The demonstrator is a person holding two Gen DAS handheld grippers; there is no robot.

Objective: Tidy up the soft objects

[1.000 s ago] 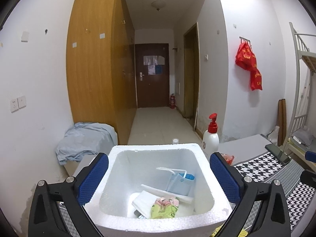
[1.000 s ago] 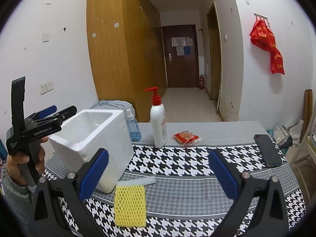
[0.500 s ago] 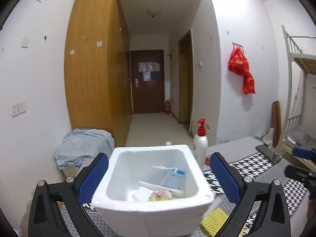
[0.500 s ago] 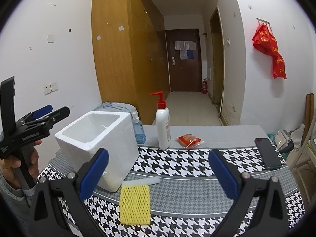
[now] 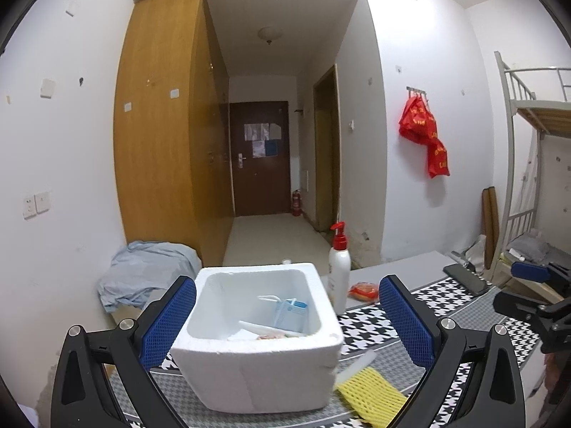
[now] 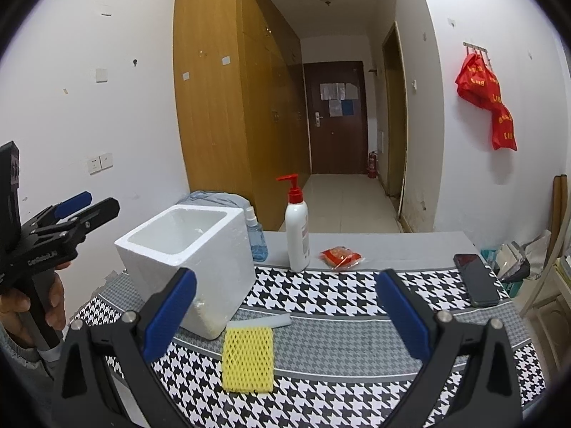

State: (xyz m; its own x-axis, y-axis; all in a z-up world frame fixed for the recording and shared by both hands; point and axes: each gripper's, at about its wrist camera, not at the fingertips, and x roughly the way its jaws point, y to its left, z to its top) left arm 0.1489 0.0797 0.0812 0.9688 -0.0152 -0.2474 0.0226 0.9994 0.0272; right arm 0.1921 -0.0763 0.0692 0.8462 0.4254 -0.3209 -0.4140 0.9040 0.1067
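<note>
A white foam box (image 5: 257,342) (image 6: 185,256) stands on the houndstooth tablecloth (image 6: 339,292). Inside it lie a blue face mask (image 5: 289,315) and some packets. A yellow mesh sponge (image 6: 248,358) (image 5: 371,394) lies flat just right of the box, beside a white strip (image 6: 264,321). A red snack packet (image 6: 340,255) (image 5: 363,290) rests further back. My left gripper (image 5: 287,324) is open, raised in front of the box with nothing held. My right gripper (image 6: 282,317) is open and empty above the sponge.
A white pump bottle (image 6: 297,239) and a small blue spray bottle (image 6: 255,237) stand behind the box. A black phone (image 6: 476,280) lies at the table's right side. A bunk bed frame (image 5: 528,178) is at the right; blue cloth (image 5: 146,271) lies left of the table.
My left gripper has pulled back and up from the box, so less of its inside shows. The right gripper rose and drew back slightly. Both stayed open.
</note>
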